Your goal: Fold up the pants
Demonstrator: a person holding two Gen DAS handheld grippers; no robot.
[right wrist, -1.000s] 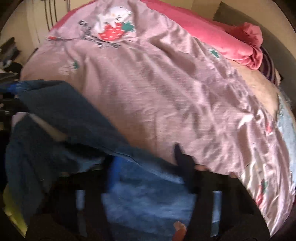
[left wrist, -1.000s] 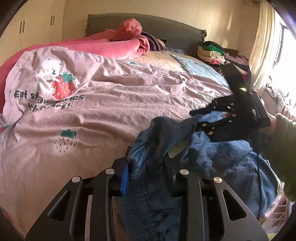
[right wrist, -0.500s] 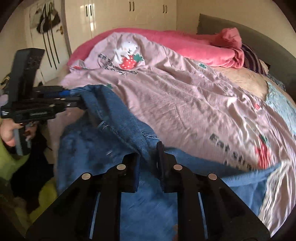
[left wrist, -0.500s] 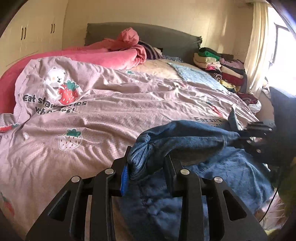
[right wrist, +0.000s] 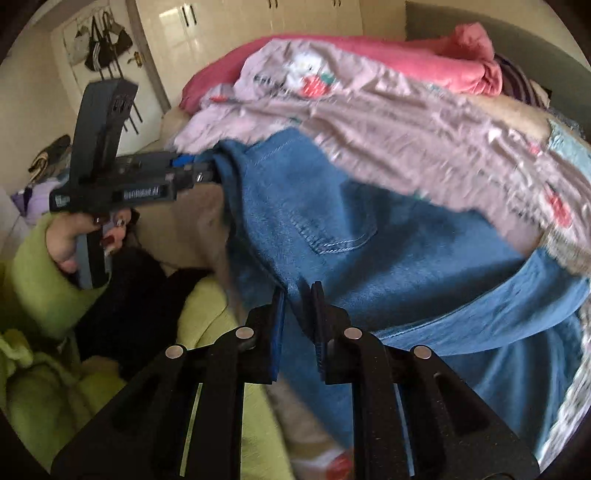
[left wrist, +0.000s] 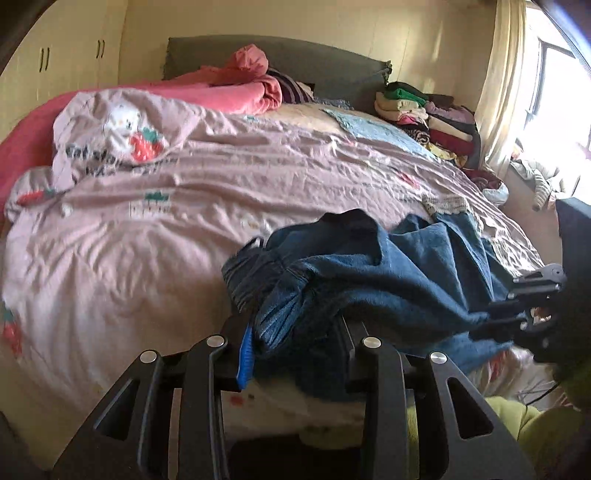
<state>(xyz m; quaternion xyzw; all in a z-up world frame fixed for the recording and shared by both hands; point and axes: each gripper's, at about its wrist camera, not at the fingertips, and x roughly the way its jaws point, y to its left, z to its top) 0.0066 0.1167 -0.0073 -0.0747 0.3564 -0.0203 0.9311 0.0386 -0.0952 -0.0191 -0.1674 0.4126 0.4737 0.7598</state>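
The blue jeans (left wrist: 369,273) hang off the near edge of the bed, stretched between my two grippers. In the left wrist view my left gripper (left wrist: 291,325) has the bunched waistband between its jaws, which are opening slightly while the pads still grip the cloth. My right gripper (left wrist: 491,317) pulls the denim from the far right. In the right wrist view the right gripper (right wrist: 298,295) is shut on a thin edge of the jeans (right wrist: 332,229) below a back pocket. The left gripper (right wrist: 212,171) holds the other end at the upper left, carried by a hand in a green sleeve (right wrist: 37,266).
A pink strawberry duvet (left wrist: 184,206) covers the bed, with a rolled pink blanket (left wrist: 236,92) by the grey headboard (left wrist: 295,62). Folded clothes (left wrist: 417,114) are stacked at the far right near the curtain (left wrist: 498,92). Wardrobe doors (right wrist: 221,22) and hanging bags (right wrist: 103,40) stand to the left.
The right gripper has closed on the jeans' edge and swung away to the right. Both grippers have drawn apart and back from the bed, pulling the denim out between them.
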